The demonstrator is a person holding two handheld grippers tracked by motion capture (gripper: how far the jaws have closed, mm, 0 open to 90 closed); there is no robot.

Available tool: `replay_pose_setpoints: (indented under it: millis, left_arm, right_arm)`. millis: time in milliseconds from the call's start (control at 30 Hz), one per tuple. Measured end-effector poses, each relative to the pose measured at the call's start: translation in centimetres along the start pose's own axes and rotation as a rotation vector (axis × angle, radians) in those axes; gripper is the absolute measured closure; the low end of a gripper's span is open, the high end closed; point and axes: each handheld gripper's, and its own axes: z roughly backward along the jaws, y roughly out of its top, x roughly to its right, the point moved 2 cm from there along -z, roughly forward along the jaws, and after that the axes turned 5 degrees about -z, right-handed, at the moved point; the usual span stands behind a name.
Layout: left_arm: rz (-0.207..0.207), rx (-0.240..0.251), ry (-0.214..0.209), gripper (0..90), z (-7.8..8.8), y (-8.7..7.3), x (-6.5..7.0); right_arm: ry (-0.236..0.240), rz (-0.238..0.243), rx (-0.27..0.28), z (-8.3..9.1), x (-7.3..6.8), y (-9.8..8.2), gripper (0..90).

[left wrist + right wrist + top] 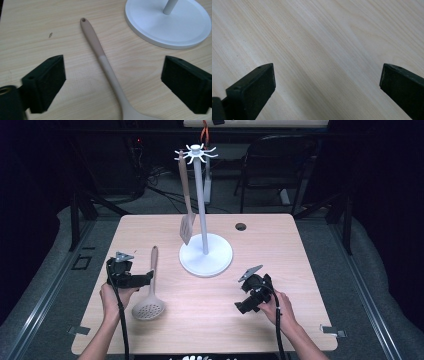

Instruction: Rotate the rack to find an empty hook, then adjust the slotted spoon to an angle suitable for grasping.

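A beige slotted spoon (pixel 150 292) lies flat on the wooden table (pixel 290 250), handle pointing away from me, round head near the front. My left gripper (pixel 148 277) hovers just left of the handle. In the left gripper view the handle (pixel 105 62) runs between its wide-apart jaws, and neither pad touches it. A white utensil stand (pixel 205 254) with a hook crown rises at the table's middle; a beige spatula (pixel 186 215) hangs from one hook. My right gripper (pixel 245 306) is open over bare wood (pixel 319 50) at the front right.
The stand's round white base (pixel 170 25) lies close beyond the spoon handle's tip. A small dark hole (pixel 241 226) is in the table's far side. A dark chair (pixel 280 165) stands behind the table.
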Motion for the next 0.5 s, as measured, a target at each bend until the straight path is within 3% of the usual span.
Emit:
replay_pose_setpoints:
  millis: [167,400,500]
  left_arm:
    - [0.000,-0.032,0.006,11.6,-0.6,-0.5,0.1]
    - [-0.002,-0.066,-0.005,14.7,-1.5,-0.8,0.4]
    - [0.000,-0.095,-0.007,16.1,-2.2,-0.9,0.6]
  right_arm:
    - [0.020,-0.029,-0.009,0.3,-0.4,-0.4,0.2]
    - [0.008,-0.062,-0.006,1.0,-0.5,-0.6,0.5]
    - [0.015,-0.120,0.014,1.4,-0.1,-0.9,1.2]
